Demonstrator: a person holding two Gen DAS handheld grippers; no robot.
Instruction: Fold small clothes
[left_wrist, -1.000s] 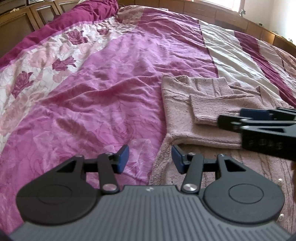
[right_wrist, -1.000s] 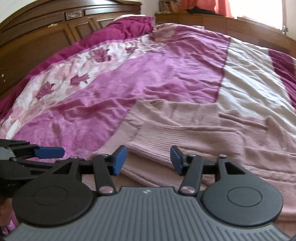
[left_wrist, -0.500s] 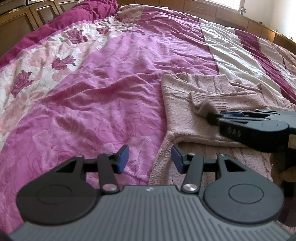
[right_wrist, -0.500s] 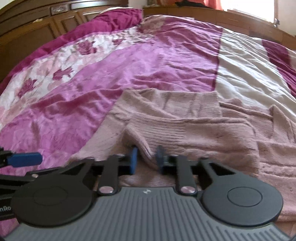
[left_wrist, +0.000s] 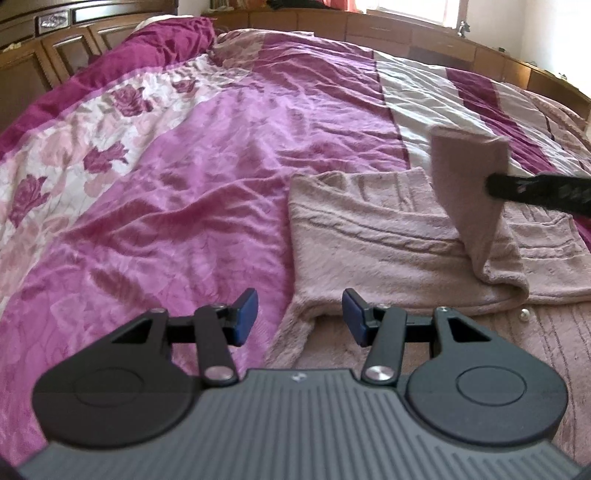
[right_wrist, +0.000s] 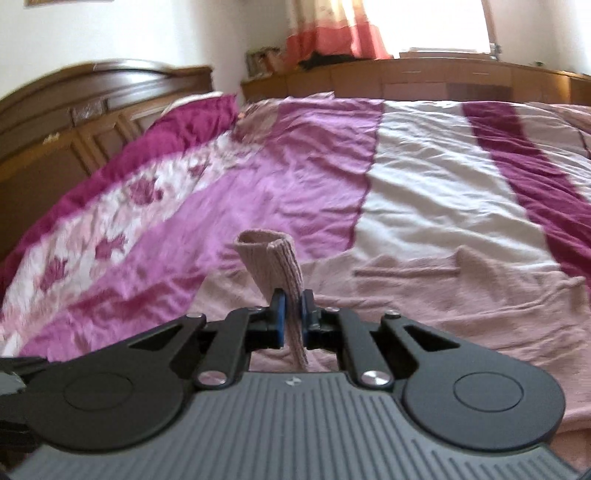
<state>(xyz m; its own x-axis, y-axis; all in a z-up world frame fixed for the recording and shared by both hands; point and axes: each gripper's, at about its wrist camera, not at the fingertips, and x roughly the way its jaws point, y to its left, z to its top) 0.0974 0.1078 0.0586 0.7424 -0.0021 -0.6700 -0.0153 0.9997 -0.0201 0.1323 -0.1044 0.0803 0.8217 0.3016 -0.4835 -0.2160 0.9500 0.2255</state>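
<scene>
My left tool (left_wrist: 299, 315) hangs with its pads spread wide, gripping nothing, right at the near left edge of the pink sweater (left_wrist: 388, 251) spread on the bed (left_wrist: 184, 184). Over to my right tool (right_wrist: 290, 317): pinched tight on the ribbed sleeve cuff (right_wrist: 273, 258), lifted clear above the body. One side looks tucked across already; I reckon this sleeve needs laying down, then the body fold remains.
</scene>
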